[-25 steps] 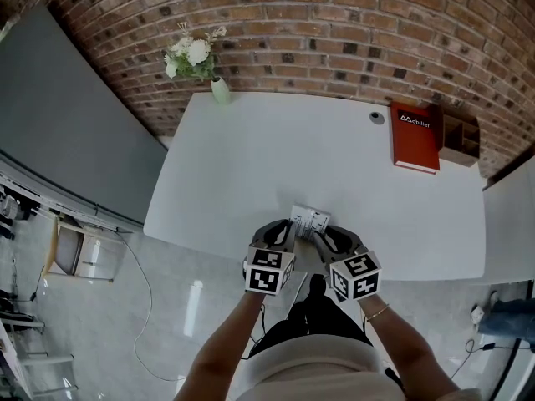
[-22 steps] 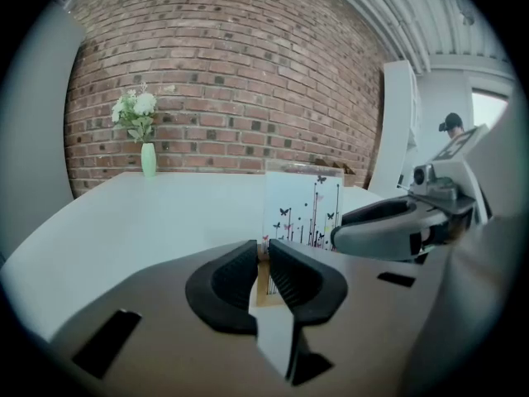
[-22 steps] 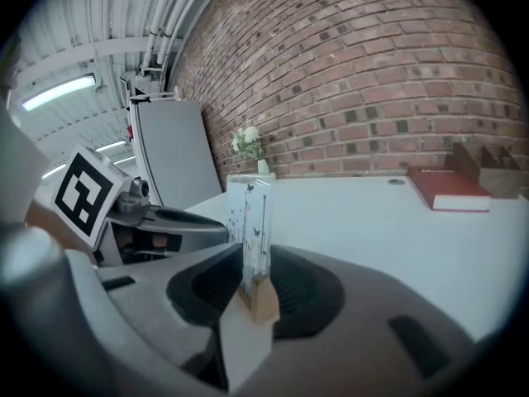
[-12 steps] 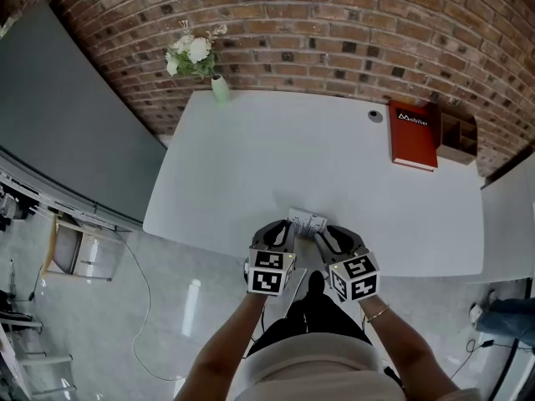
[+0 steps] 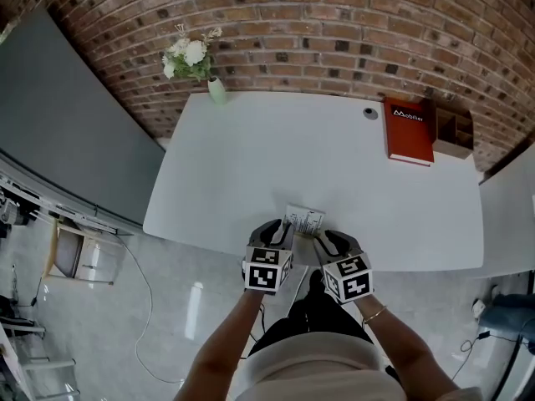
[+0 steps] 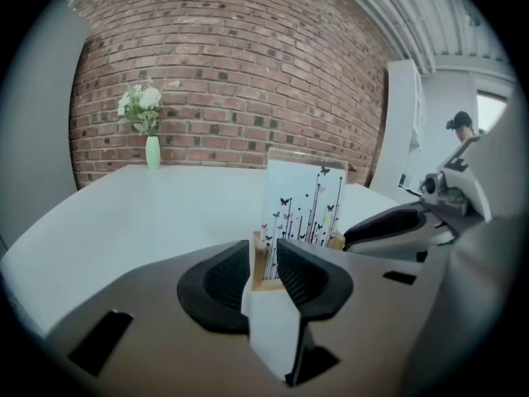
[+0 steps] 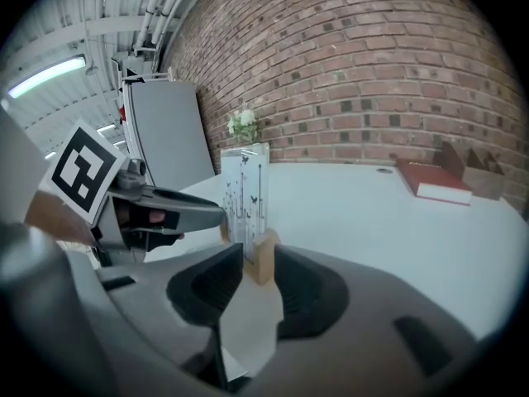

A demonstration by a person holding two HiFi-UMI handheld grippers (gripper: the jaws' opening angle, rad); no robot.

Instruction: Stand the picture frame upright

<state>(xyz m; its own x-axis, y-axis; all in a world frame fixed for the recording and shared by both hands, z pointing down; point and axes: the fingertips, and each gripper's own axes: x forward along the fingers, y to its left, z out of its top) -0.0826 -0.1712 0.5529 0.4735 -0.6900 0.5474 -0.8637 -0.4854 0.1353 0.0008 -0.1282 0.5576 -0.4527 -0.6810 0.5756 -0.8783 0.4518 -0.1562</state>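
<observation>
The picture frame [image 5: 303, 220] is a clear panel printed with butterflies and stems in a wooden base. It stands upright near the white table's [image 5: 251, 157] front edge. My left gripper [image 5: 284, 228] is at its left end. Its jaws have just been opening and now stand apart, with the wooden base [image 6: 258, 259] between them and a gap on each side. My right gripper [image 5: 322, 236] is at the other end. In the right gripper view its jaws close on the base's wooden block [image 7: 264, 259]. The panel [image 7: 246, 188] rises just beyond.
A green vase of white flowers [image 5: 216, 90] stands at the table's far left corner. A red book [image 5: 409, 130] and a wooden organiser [image 5: 454, 134] lie at the far right. A small round cap [image 5: 369, 113] sits beside the book. A grey partition [image 5: 67, 124] flanks the left.
My right gripper has shifted slightly left and lower at the frame's end. The frame stays upright in the same spot and my left gripper keeps its place.
</observation>
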